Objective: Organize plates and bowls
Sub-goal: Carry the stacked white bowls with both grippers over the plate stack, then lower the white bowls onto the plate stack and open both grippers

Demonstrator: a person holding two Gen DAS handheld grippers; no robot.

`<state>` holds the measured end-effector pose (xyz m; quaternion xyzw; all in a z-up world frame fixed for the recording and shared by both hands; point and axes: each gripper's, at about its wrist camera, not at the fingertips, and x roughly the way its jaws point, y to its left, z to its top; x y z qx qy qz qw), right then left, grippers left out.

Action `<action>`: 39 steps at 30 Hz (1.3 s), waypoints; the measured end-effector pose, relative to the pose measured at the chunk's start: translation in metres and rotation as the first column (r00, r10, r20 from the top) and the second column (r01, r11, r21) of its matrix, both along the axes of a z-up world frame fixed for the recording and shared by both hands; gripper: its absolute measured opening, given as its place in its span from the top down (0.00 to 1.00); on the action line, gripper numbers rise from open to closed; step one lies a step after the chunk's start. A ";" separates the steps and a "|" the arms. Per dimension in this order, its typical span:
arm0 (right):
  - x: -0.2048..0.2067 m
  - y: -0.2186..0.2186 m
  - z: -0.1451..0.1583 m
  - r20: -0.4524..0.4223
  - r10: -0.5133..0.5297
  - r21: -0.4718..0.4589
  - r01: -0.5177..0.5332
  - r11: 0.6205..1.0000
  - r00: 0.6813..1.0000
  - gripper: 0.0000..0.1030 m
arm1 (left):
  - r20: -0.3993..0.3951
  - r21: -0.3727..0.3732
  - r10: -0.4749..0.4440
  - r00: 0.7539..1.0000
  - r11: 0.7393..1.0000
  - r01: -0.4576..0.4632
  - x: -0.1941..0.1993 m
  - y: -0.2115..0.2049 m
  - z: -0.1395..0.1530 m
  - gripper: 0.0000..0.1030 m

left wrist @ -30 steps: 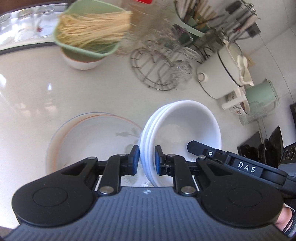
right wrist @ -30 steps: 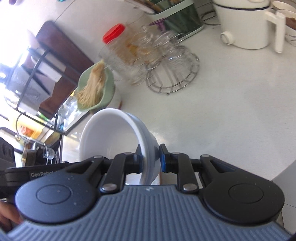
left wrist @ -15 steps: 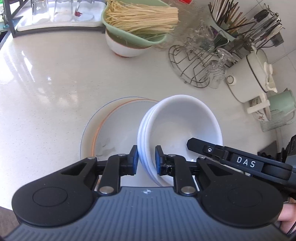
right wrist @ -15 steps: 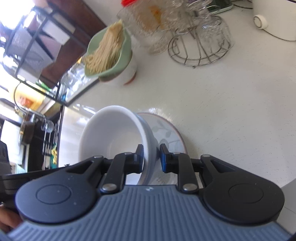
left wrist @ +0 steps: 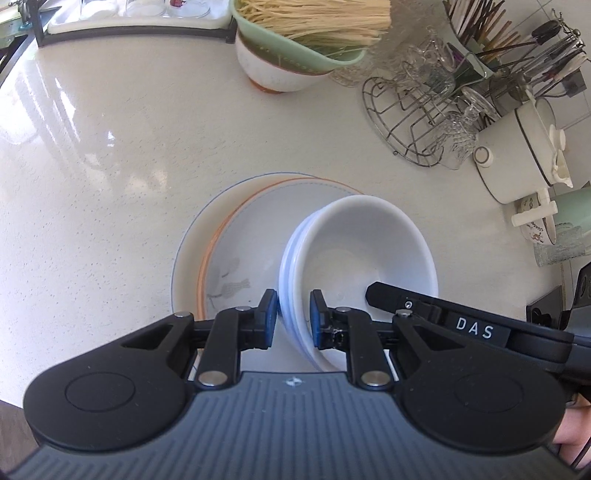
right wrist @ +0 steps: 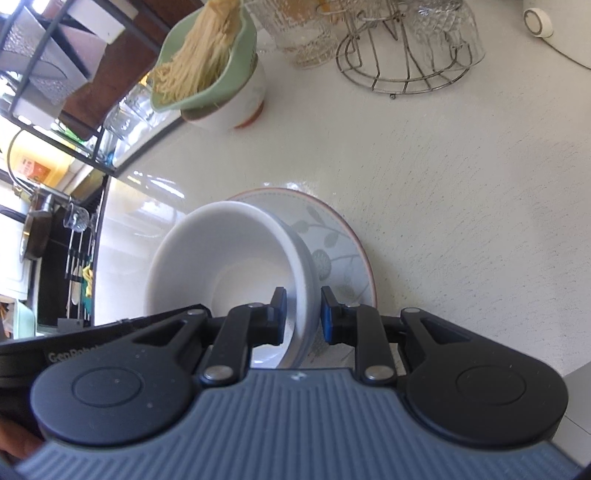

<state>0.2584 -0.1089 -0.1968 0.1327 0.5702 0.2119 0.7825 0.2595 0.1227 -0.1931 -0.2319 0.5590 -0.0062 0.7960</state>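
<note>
1. The left gripper (left wrist: 292,314) has its two fingers drawn narrow and clamped on the near rim of the stack of white bowls (left wrist: 373,243); one blue pad sits outside the stacked rims, the other inside the top bowl.
2. The right gripper (right wrist: 302,314) is clamped the same way on the opposite rim of the stack of white bowls (right wrist: 221,254), one pad inside the bowl wall and one outside.
3. In the left wrist view the right gripper's black finger (left wrist: 402,301) shows inside the bowl's far-right side, just beyond the left gripper's inner pad.
4. The bowls hang tilted between the two grips, directly over the stacked plates (left wrist: 243,236), which lie on the white counter (left wrist: 110,177). Whether the bowl base touches the top plate cannot be told.
5. From the right wrist, the leaf-patterned plate (right wrist: 332,240) shows past the outer finger, its red-edged rim curving away from the pad.
6. Ahead of the left fingers the counter lies bare up to a green strainer of noodles (left wrist: 306,33) set in a bowl.
7. Ahead and to the right of the fingers stand a wire glass rack (left wrist: 410,122) and a white pot (left wrist: 517,147), well apart from the bowls.
8. To the right of the right fingers is open counter.
</note>
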 end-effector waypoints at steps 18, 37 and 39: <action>-0.007 0.001 0.018 0.087 -0.023 -0.018 0.024 1.000 0.996 0.61 | 0.063 0.005 0.005 0.998 1.000 -0.006 -0.011 0.011 0.019 0.55; -0.054 -0.023 0.098 0.321 -0.107 0.010 0.109 0.994 0.941 0.61 | 0.285 0.184 -0.104 0.953 0.982 0.052 -0.050 0.024 0.114 0.53; -0.061 -0.027 0.107 0.352 -0.106 0.016 0.107 0.994 0.930 0.61 | 0.315 0.204 -0.108 0.943 0.978 0.043 -0.058 0.023 0.129 0.53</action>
